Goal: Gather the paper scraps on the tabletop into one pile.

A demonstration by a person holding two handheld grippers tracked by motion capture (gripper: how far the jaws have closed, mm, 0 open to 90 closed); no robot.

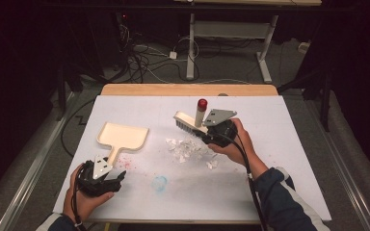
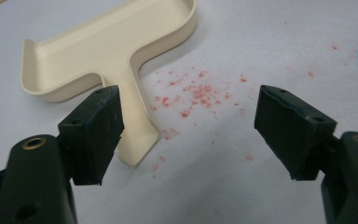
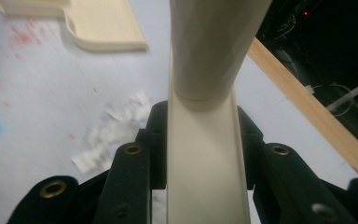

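My right gripper (image 1: 208,134) is shut on a cream hand brush (image 1: 187,122) whose round handle ends in a red cap (image 1: 202,104). In the right gripper view the brush's flat cream stem (image 3: 204,154) runs between the jaws. Its bristles hang just behind a heap of white paper scraps (image 1: 188,147). A cream dustpan (image 1: 123,135) lies flat on the left of the table, handle toward me. My left gripper (image 1: 118,176) stands open just past the handle's end; in its own view the dustpan handle (image 2: 137,135) lies beside the left jaw, with nothing between the jaws (image 2: 189,121).
Red crumbs (image 2: 191,93) are scattered on the white sheet next to the dustpan handle, and a blue smear (image 1: 159,183) marks the sheet near the front. The table's wooden far edge (image 1: 188,89) borders a dark floor with cables and desk legs.
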